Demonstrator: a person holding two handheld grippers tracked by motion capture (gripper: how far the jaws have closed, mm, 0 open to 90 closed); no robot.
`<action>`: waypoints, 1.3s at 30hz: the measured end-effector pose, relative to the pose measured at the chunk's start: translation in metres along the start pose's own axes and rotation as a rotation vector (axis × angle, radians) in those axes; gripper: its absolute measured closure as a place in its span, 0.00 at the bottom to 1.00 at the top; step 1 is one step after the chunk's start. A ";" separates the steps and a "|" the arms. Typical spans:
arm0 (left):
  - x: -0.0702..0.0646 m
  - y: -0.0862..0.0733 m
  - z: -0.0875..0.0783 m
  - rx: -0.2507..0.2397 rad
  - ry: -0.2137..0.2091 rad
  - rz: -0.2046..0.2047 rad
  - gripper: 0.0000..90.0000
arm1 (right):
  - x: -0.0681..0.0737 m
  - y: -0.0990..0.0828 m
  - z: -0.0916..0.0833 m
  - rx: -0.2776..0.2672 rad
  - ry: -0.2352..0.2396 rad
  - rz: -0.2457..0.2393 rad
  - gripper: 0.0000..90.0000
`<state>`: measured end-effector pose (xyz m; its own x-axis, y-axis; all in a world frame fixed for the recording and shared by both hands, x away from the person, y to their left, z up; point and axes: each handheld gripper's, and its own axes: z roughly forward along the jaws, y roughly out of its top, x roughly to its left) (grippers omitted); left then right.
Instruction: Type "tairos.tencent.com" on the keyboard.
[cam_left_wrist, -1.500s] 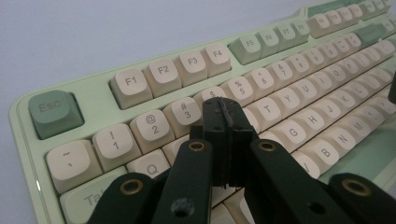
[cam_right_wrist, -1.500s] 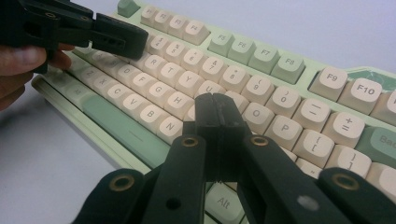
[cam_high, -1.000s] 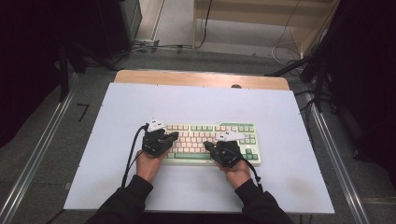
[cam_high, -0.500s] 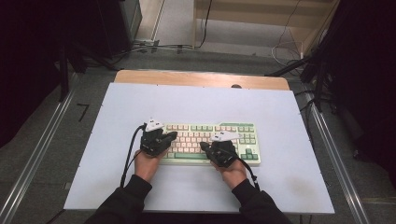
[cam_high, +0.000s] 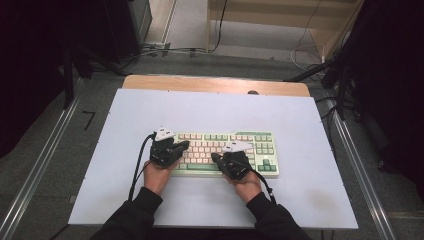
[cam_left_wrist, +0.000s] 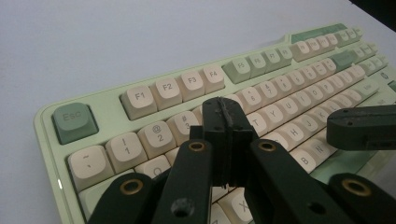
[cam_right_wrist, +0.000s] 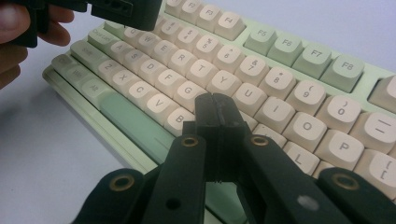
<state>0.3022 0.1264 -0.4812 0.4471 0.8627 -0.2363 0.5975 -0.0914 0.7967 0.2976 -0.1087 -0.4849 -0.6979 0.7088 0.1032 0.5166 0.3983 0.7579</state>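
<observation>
Both closed claws (cam_high: 182, 146) (cam_high: 216, 157) unmoved over keyboard (cam_high: 260, 150), as before

Left hand-held gripper (cam_high: 172, 150) jaws closed, right hand-held gripper (cam_high: 231, 161) likewise

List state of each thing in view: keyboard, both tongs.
Keyboard: flat on the white table, square to its near edge, all visible keycaps in place.
Left tongs: shut, nothing between the jaws, tips over the upper-left letter keys.
Right tongs: shut, nothing between the jaws, tips over the keys near B and H.
</observation>
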 end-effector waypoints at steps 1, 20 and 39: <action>0.000 0.000 0.000 0.001 -0.001 0.001 1.00 | 0.000 0.000 0.000 0.000 0.000 -0.001 0.97; 0.000 -0.001 0.000 -0.005 0.001 -0.003 1.00 | 0.002 -0.001 0.005 0.010 0.004 -0.012 0.97; 0.000 0.000 -0.001 -0.007 -0.003 -0.005 1.00 | 0.003 -0.001 0.007 0.016 0.003 -0.015 0.97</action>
<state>0.3013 0.1272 -0.4811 0.4464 0.8615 -0.2418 0.5952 -0.0841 0.7992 0.2982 -0.1027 -0.4900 -0.7071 0.7008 0.0943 0.5141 0.4179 0.7490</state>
